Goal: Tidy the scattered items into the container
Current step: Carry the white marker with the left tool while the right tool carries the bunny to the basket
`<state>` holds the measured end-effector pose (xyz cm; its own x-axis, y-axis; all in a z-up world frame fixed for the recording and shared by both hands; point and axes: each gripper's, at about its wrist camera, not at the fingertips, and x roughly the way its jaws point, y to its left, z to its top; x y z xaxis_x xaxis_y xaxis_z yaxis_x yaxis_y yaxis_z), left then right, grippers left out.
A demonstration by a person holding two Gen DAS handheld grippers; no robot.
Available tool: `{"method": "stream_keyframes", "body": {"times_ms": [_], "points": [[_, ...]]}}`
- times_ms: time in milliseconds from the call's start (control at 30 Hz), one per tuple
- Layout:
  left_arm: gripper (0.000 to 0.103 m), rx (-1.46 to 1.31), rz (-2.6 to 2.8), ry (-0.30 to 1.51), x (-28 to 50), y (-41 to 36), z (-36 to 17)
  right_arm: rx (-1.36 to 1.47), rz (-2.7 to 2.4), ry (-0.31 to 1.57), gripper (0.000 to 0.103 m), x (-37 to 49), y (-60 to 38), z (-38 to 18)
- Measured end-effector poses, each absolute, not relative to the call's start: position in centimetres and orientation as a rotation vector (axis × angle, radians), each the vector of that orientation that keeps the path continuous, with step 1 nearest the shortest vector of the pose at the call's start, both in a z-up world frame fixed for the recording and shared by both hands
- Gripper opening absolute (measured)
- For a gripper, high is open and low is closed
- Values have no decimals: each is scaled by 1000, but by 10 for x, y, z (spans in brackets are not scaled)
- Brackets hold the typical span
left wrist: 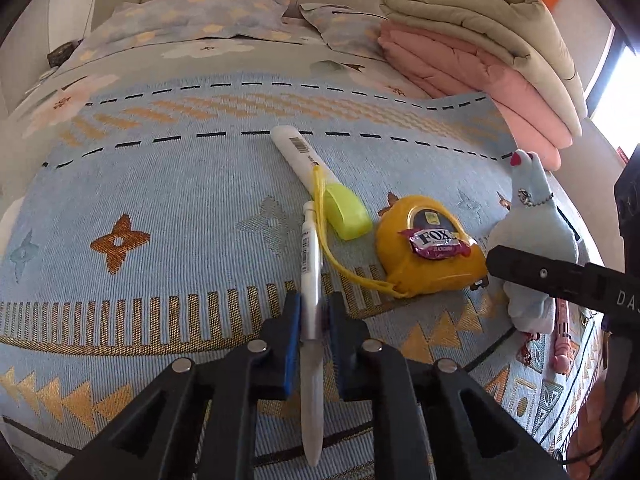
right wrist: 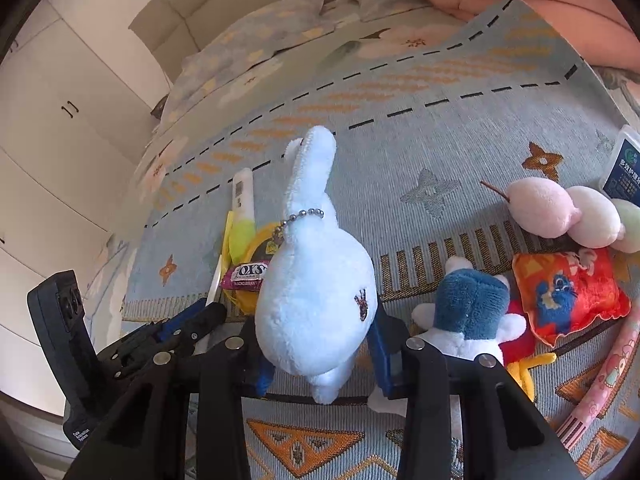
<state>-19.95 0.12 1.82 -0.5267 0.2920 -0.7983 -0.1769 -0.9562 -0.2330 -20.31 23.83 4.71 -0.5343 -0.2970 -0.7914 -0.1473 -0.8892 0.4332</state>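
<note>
A white pen is clamped between the blue pads of the left gripper, its barrel running up and away from the jaws over a pale blue patterned rug. Just past its tip lie a marker with a yellow-green cap and a yellow tape measure, whose cord loops back past the pen; a purple candy wrapper rests on the tape measure. The right gripper is closed on the lower body of a pale blue plush bird, which wears a ball chain at its neck. To its right on the rug sit a blue and white plush, a red cushion, a plush dumpling skewer and a pink stick. Folded pink and beige blankets are stacked at the far end by the pillows.
</note>
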Motion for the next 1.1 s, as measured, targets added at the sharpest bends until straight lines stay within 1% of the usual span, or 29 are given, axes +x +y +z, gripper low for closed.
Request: {"method": "stream_keyframes", "body": {"times_ms": [133, 167, 200, 267, 400, 633, 767, 967, 1100], "points": [[17, -1333, 2555, -140, -200, 6, 19, 1447, -2601, -702, 39, -201, 240, 51], [11, -1330, 2556, -147, -200, 4, 21, 1440, -2609, -695, 39, -201, 240, 53], [8, -1329, 2550, -173, -201, 1, 21, 1432, -2613, -689, 39, -201, 240, 54], [8, -1335, 2528, -240, -202, -4, 22, 1416, -2618, -678, 39, -201, 239, 58], [8, -1318, 2537, -220, -197, -2, 31, 1379, -2617, -694, 39, -201, 241, 64], [8, -1224, 2522, -319, -181, -4, 63, 1307, -2641, -735, 39, -195, 248, 82], [8, -1184, 2511, -360, -165, -3, 84, 1222, -2655, -796, 39, -186, 257, 104], [8, -1097, 2464, -346, -143, 24, 127, 1098, -2731, -790, 39, -160, 275, 156], [8, -1035, 2356, -379, -125, 55, 153, 1053, -2797, -783, 39, -126, 302, 188]]}}
